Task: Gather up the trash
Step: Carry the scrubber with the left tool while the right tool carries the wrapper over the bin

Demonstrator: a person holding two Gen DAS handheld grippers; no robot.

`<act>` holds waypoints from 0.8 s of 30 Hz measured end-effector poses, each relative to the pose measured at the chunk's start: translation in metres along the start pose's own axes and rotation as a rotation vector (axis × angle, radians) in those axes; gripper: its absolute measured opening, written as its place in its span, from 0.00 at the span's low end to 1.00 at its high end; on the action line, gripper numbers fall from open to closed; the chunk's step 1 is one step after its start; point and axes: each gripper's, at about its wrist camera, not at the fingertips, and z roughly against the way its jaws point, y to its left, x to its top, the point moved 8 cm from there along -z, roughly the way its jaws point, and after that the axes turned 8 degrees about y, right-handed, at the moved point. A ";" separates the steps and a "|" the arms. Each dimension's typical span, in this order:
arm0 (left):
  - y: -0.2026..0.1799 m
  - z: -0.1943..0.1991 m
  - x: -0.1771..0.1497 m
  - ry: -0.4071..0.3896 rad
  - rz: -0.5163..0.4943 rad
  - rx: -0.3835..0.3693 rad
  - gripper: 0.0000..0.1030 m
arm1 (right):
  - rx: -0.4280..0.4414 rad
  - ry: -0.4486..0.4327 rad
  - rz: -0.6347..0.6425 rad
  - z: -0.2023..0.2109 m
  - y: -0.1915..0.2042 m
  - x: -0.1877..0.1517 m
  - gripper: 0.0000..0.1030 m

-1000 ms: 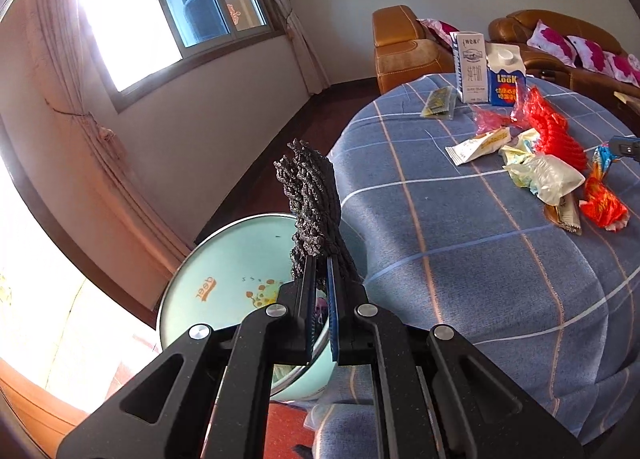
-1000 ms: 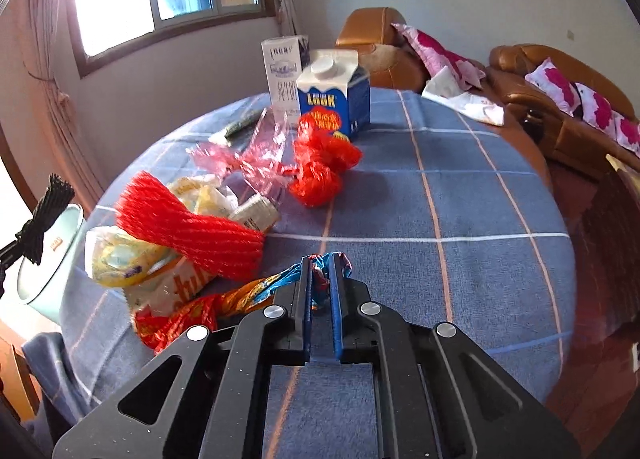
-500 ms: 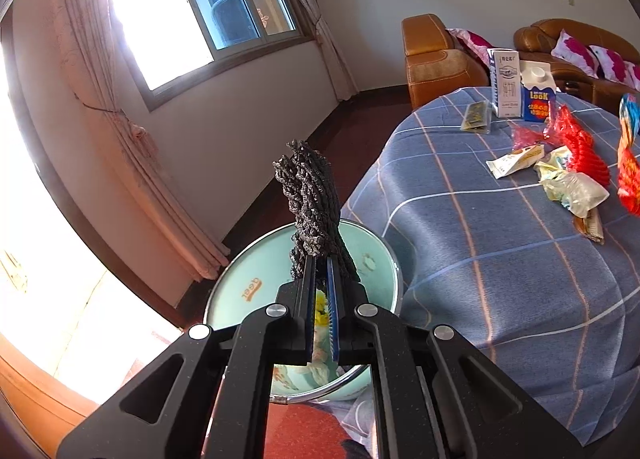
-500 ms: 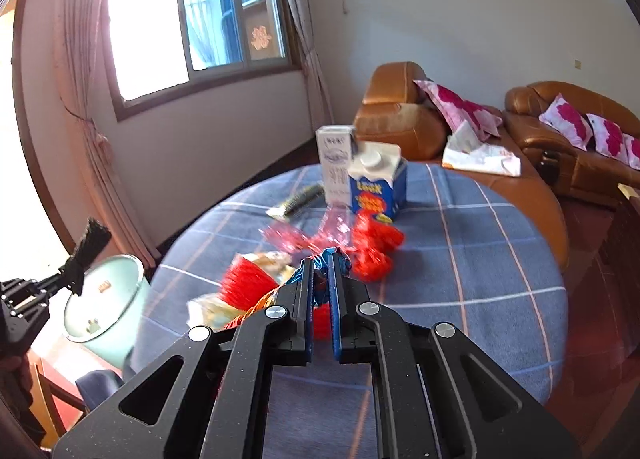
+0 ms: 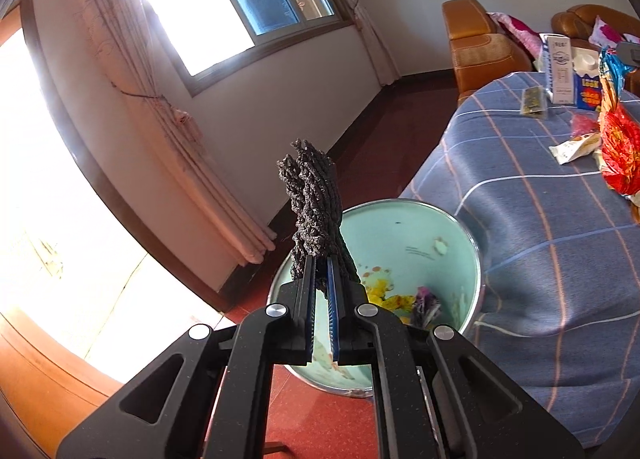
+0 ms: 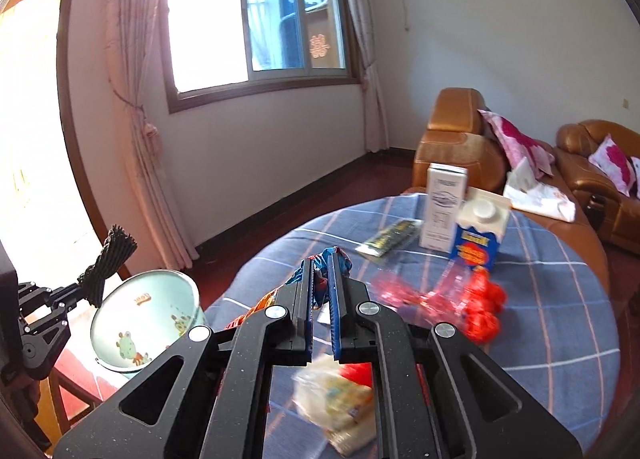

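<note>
My left tongs [image 5: 322, 271] pinch a dark, knobbly foam net [image 5: 314, 199] above the pale green round bin [image 5: 460, 235]. Right of it, my right tongs [image 6: 322, 279] clamp a crinkled orange-and-blue foil wrapper [image 6: 320, 259] raised over the blue checked surface [image 6: 560, 319].

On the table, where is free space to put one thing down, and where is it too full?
Free: the blue cloth right of the red net, toward the table's right edge. Crowded: wrappers in front of both cartons.
</note>
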 end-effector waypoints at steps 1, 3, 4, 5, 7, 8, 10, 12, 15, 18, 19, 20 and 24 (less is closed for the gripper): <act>0.002 -0.001 -0.001 0.003 0.000 0.008 0.05 | 0.008 0.000 0.009 -0.004 0.006 0.001 0.07; 0.007 -0.004 -0.003 0.011 0.002 0.023 0.05 | 0.016 -0.001 0.032 -0.011 0.019 0.004 0.07; 0.009 -0.006 -0.003 0.013 0.000 0.031 0.05 | 0.024 0.001 0.043 -0.017 0.026 0.006 0.07; 0.011 -0.007 -0.004 0.017 -0.002 0.041 0.05 | 0.031 0.002 0.052 -0.022 0.032 0.007 0.07; 0.014 -0.009 -0.005 0.022 -0.003 0.052 0.05 | 0.038 0.002 0.074 -0.030 0.044 0.008 0.07; 0.016 -0.011 -0.006 0.027 0.001 0.050 0.05 | 0.046 0.003 0.083 -0.033 0.050 0.008 0.07; 0.021 -0.012 -0.007 0.032 0.004 0.058 0.05 | 0.051 0.005 0.103 -0.040 0.060 0.007 0.07; 0.024 -0.015 -0.008 0.039 0.009 0.063 0.05 | 0.061 0.010 0.120 -0.047 0.070 0.007 0.07; 0.029 -0.020 -0.009 0.048 0.013 0.080 0.05 | 0.073 0.025 0.142 -0.058 0.084 0.005 0.07; 0.035 -0.024 -0.011 0.056 0.020 0.091 0.05 | 0.082 0.036 0.157 -0.067 0.093 0.005 0.07; 0.036 -0.025 -0.011 0.059 0.021 0.095 0.05 | 0.083 0.040 0.161 -0.070 0.095 0.005 0.07; 0.037 -0.027 -0.012 0.062 0.021 0.100 0.05 | 0.086 0.046 0.165 -0.074 0.098 0.004 0.07; 0.040 -0.031 -0.013 0.066 0.017 0.117 0.05 | 0.091 0.062 0.181 -0.086 0.107 0.002 0.07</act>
